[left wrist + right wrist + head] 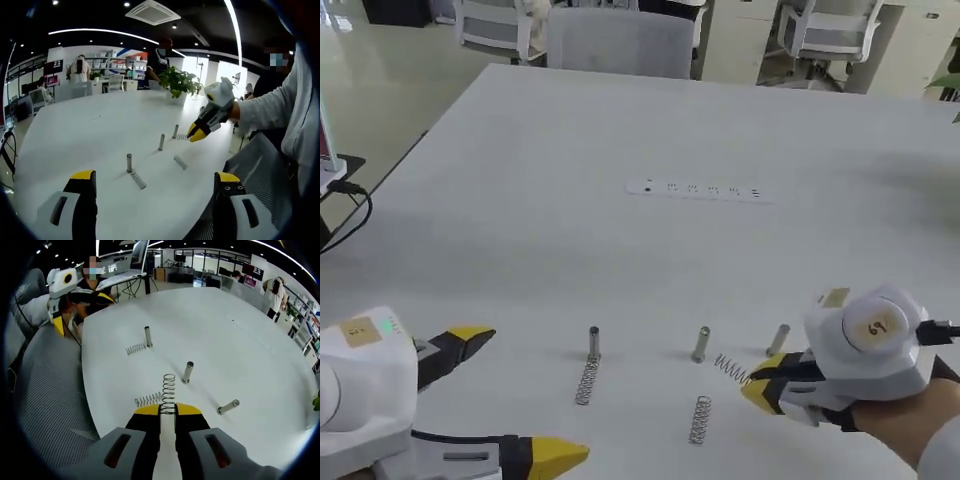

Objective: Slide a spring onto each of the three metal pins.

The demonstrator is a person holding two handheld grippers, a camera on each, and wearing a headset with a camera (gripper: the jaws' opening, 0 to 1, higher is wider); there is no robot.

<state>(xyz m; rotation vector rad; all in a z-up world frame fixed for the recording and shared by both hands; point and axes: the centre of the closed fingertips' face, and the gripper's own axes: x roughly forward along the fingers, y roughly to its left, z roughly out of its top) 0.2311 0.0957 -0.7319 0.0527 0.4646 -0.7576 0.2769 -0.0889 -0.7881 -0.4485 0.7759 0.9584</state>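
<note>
White bench (620,250) carries the three bare pins (594,340) and two loose springs (699,418), while the right gripper (168,411) has its jaws clenched on a third spring (169,389) by one end, probably light, floppy and best held there; the left gripper (155,176) gapes apart.

We see a table (620,250) with a smooth, matt white top. The three pins (594,341) are grey metal with a dull sheen, and every spring (586,381) is thin bare metal wire. The left gripper (525,395) and right gripper (760,385) have glossy white plastic shells and black jaws capped in yellow. The far power strip (692,190) is white plastic, the floor (380,90) is glossy, and the near chair (50,390) is grey mesh cloth.
</note>
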